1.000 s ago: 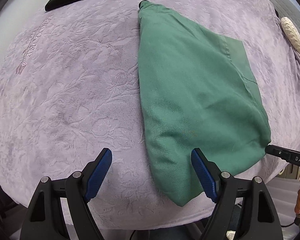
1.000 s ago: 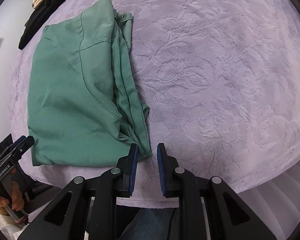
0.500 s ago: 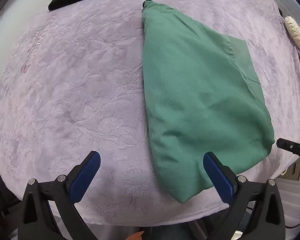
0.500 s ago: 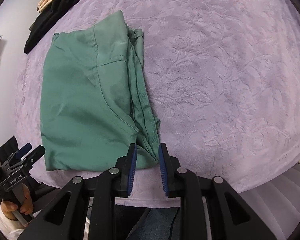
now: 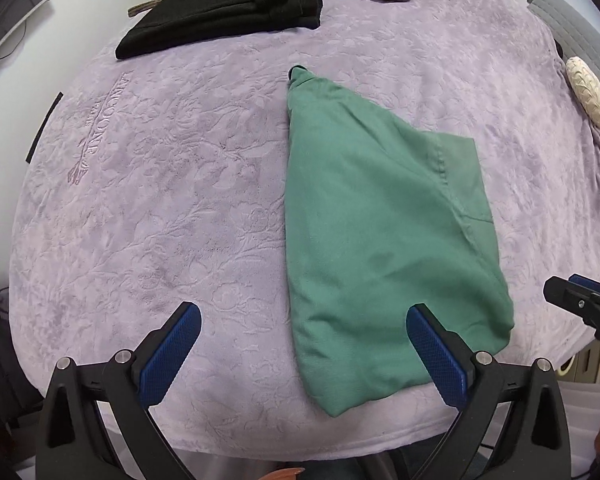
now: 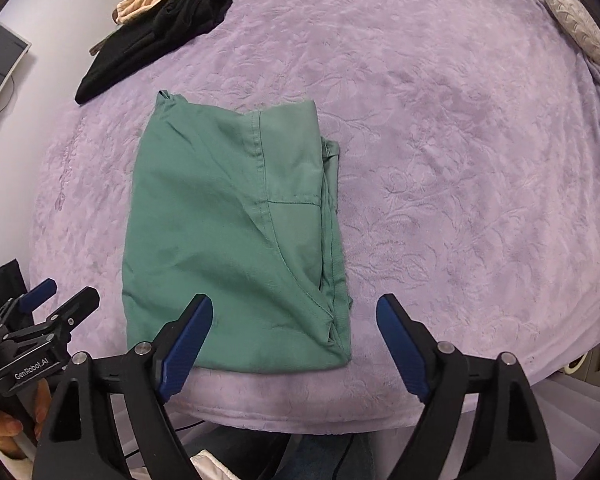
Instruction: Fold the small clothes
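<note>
The green shorts [image 6: 236, 240] lie folded flat on the purple blanket [image 5: 160, 200], near its front edge. The left gripper [image 5: 300, 352] hangs above them with its fingers wide apart and nothing in them. The right gripper [image 6: 292, 340] is opening its fingers, and they hold nothing too. This fold looks done. Next, I think, the shorts need one more fold or a move to the side. Then comes the black garment [image 5: 220, 16] at the back.
</note>
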A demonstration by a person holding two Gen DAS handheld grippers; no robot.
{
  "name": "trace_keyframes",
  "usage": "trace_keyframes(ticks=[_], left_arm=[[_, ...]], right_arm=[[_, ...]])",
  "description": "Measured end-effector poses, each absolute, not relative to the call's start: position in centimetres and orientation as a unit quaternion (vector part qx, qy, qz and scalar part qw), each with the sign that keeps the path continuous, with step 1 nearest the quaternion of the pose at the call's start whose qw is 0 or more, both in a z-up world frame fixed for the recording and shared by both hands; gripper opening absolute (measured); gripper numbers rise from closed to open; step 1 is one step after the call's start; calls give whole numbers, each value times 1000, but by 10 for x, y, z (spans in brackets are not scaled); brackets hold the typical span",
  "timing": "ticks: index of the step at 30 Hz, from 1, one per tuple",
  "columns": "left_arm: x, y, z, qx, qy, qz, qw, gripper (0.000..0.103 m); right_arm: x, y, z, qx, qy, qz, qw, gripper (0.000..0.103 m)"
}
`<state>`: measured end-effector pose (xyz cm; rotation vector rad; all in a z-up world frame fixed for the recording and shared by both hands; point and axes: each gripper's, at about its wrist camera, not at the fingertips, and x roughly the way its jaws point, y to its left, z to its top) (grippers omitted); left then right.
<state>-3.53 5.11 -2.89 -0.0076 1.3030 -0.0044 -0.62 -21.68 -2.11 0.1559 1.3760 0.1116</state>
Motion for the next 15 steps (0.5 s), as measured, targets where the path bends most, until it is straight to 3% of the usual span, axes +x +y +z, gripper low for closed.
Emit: trace_keyframes(ticks=[15], left_arm=[[-31, 36, -4, 3, 592, 0, 806, 103]], right_arm=[[-6, -210, 0, 41, 611, 26, 790, 89]])
